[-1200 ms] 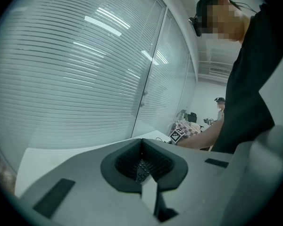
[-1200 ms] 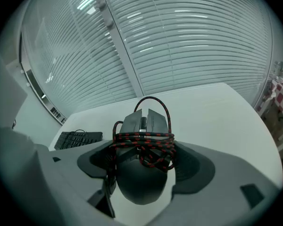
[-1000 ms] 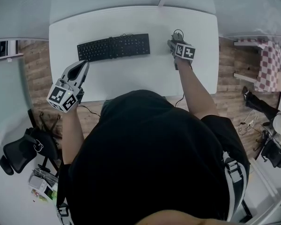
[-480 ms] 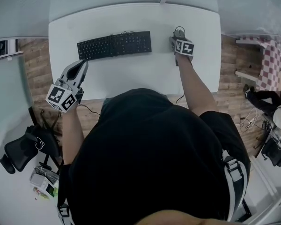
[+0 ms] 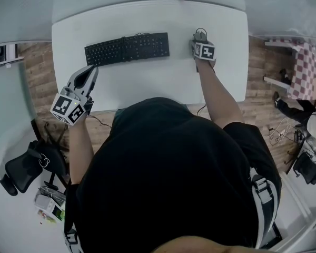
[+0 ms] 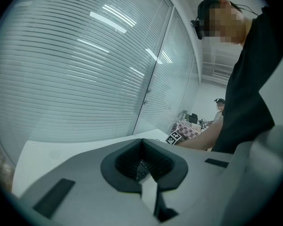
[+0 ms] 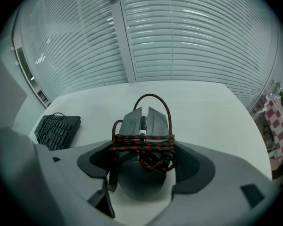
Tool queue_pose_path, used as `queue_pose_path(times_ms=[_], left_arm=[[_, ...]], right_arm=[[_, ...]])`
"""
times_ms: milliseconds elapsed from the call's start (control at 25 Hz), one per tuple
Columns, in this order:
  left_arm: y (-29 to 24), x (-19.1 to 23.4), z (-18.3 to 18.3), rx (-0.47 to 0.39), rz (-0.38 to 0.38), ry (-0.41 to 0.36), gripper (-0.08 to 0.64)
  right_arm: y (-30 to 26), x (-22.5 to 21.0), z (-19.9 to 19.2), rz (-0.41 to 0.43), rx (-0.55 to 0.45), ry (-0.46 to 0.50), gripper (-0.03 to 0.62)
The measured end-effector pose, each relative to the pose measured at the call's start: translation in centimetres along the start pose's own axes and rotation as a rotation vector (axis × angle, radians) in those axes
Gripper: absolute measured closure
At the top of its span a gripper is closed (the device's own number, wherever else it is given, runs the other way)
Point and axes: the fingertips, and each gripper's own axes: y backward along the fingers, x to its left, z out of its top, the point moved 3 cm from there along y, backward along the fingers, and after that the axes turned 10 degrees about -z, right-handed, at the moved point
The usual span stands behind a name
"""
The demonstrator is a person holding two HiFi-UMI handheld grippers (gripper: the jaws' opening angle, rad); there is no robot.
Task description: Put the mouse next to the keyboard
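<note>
A black mouse [image 7: 142, 126], its red-and-black cable wound round its body, lies on the white table [image 5: 147, 83] at the far right [image 5: 200, 35]. My right gripper [image 7: 144, 161] reaches around it, one pad against each side of the cable bundle, shut on the mouse [image 5: 201, 41]. The black keyboard [image 5: 127, 48] lies to the left of the mouse with a bare gap between them, and shows at the left edge of the right gripper view [image 7: 59, 128]. My left gripper [image 5: 90, 73] hovers at the table's front left corner, its pads [image 6: 144, 161] shut together on nothing.
A thin dark cable [image 5: 203, 109] hangs off the table's front edge. A black office chair [image 5: 21, 170] stands on the floor at the left. A checkered cloth [image 5: 305, 70] covers furniture at the right. Glass walls with blinds [image 7: 188, 36] close the far side.
My right gripper has moved forward until its jaws stand around the mouse. The mouse, the keyboard and the left gripper have stayed where they were.
</note>
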Motion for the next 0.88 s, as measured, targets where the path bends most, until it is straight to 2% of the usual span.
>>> queue_pose_path(times_ms=[880], left_arm=[[0.04,-0.16,0.18,-0.004,-0.005,-0.006,0.538]], right_arm=[[-0.36,0.16,0.19,-0.020,0.022,0.061,0.186]])
